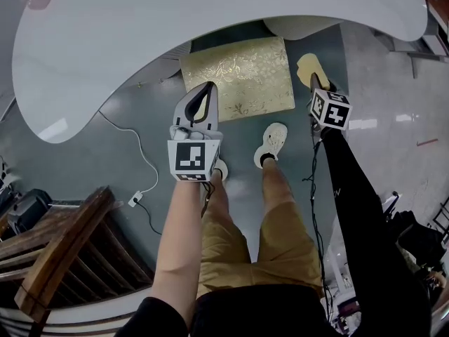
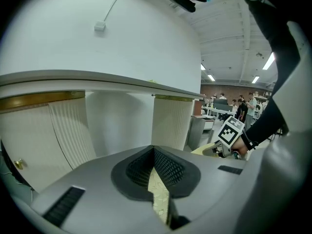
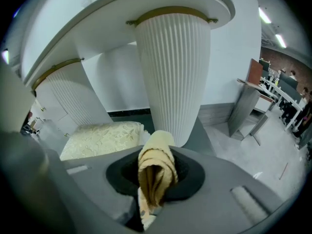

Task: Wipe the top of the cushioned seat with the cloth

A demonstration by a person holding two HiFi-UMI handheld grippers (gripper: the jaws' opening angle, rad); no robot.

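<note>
Beneath the white table (image 1: 210, 20) stands the cushioned seat (image 1: 238, 76). The right gripper (image 1: 317, 83) clamps the yellow cloth (image 1: 307, 66) just right of it; the left gripper (image 1: 207, 90), pinched closed and empty, hangs over its near-left corner.

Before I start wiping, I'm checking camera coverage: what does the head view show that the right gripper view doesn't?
Head view only: the left hand-held gripper, a brown wooden slatted chair, a white floor cable. Right gripper view only: the white table pedestal's ribbed side. Both: the gold-patterned cushioned seat and the yellow cloth clamped in the right hand-held gripper.
</note>
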